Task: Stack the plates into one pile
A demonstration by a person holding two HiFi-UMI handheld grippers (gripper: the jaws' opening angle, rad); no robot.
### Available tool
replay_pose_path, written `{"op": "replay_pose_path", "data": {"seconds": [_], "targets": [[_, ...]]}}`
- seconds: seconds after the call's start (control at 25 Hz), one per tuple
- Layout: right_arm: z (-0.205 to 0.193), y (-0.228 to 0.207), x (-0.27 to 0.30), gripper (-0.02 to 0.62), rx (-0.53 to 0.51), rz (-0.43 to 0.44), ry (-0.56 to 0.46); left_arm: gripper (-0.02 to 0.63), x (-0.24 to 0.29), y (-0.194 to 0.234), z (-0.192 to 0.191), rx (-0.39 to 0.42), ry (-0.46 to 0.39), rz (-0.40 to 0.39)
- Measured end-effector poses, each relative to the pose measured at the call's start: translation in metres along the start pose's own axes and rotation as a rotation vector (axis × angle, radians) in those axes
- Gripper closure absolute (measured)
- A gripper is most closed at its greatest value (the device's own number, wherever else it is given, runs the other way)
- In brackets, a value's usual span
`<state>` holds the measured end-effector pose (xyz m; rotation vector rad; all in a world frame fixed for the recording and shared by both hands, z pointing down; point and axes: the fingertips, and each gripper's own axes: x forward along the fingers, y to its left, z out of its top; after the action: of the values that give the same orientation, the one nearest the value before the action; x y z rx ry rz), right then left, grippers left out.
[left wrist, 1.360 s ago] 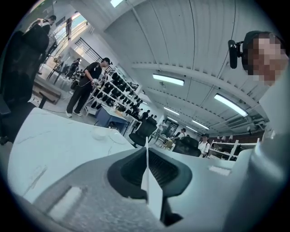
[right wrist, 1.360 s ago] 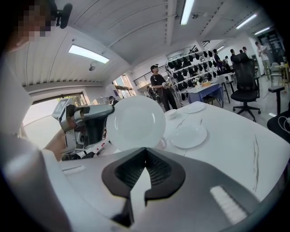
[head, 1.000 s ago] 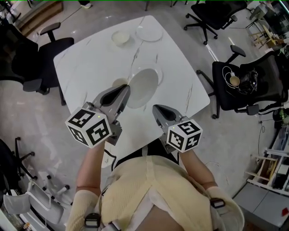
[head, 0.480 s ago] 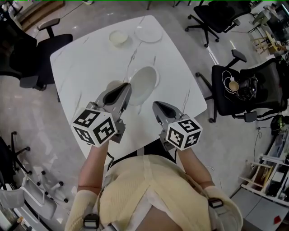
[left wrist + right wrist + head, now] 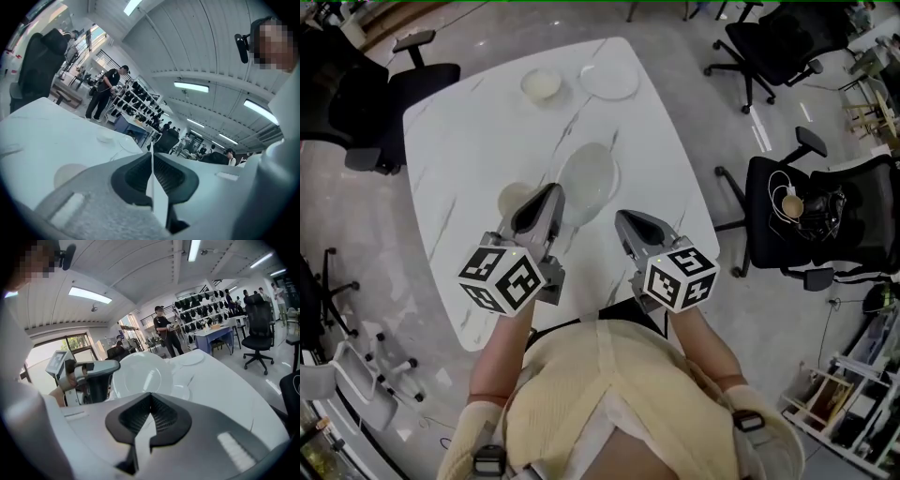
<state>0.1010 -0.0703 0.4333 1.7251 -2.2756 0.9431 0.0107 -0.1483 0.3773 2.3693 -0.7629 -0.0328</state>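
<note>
R tongs (image 5: 623, 221) pressed together, nothing in them, over near edge of worktop (image 5: 459, 141). L tongs (image 5: 551, 193) pinching rim of big white plate (image 5: 589, 176); plate tilted up on edge above mid worktop, can't tell if its low edge touches. Small beige dish (image 5: 515, 198) lies flat just left of L tongs. Far side: pale round dish (image 5: 542, 84) and flat white plate (image 5: 608, 80) near each other, not touching, well apart from big white plate
</note>
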Motion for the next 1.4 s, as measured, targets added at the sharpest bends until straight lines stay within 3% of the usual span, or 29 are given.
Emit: {"op": "replay_pose_path", "data": {"seconds": [0.56, 1.0, 1.2, 1.4], "targets": [[0.019, -0.057, 0.022, 0.591, -0.069, 0.164, 0.103, 0.595, 0.037, 0.016, -0.024, -0.089, -0.113, 0.237], [0.028, -0.079, 0.031, 0.591, -0.095, 0.257, 0.150, 0.594, 0.043, 0.032, -0.041, -0.152, -0.106, 0.408], [0.025, -0.080, 0.037, 0.591, -0.100, 0.296, 0.177, 0.594, 0.039, 0.041, -0.044, -0.178, -0.128, 0.458], [0.025, -0.083, 0.041, 0.591, -0.098, 0.311, 0.188, 0.594, 0.032, 0.052, -0.060, -0.266, -0.143, 0.498]]}}
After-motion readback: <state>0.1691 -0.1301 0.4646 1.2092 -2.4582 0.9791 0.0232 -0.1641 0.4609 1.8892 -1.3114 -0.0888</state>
